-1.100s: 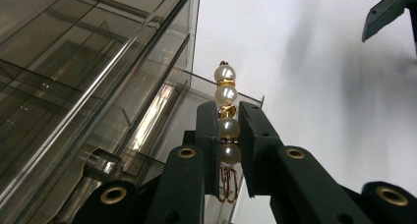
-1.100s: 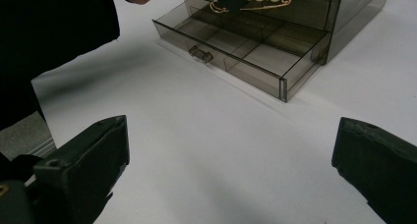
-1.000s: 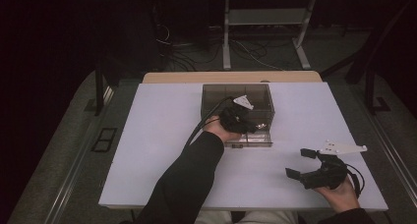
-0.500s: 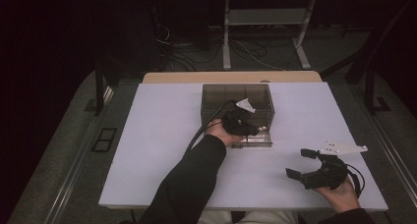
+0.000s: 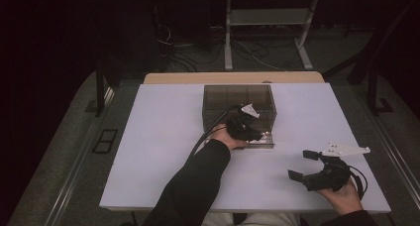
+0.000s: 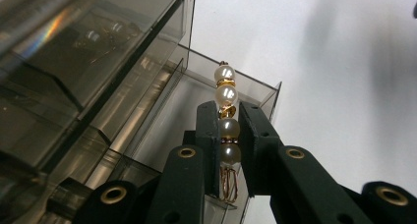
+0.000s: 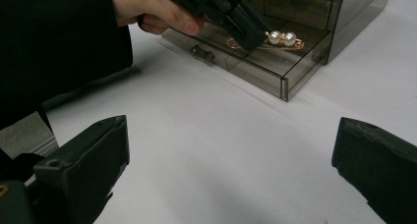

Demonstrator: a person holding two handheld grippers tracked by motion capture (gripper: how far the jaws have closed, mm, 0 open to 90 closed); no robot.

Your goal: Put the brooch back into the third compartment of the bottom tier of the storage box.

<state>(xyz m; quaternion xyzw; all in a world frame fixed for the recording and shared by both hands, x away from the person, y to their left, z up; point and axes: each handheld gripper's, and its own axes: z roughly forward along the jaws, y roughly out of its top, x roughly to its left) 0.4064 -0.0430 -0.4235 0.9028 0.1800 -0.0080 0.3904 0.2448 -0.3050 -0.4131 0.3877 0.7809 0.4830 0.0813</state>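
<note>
A gold pin with several pearls [image 6: 227,94] is clamped between the pads of my left gripper [image 6: 228,117], which is shut on its lower half. That gripper [image 5: 243,127] holds the pearl pin [image 7: 282,38] low over the pulled-out bottom drawer [image 7: 255,62] of a smoked clear drawer box [image 5: 237,94]. Whether the pin touches the drawer floor I cannot tell. My right gripper [image 5: 303,165] rests near the table's front right corner, jaws wide open with nothing between them [image 7: 231,155].
The drawer box stands at the back middle of the white table [image 5: 163,137], with its drawer [image 5: 263,139] sticking out toward me. Its small handle [image 7: 202,53] faces the front. A dark sleeve [image 5: 198,186] crosses the middle of the table.
My left gripper has sunk with the pearl pin, coming down and slightly nearer over the open drawer. The right gripper has kept still.
</note>
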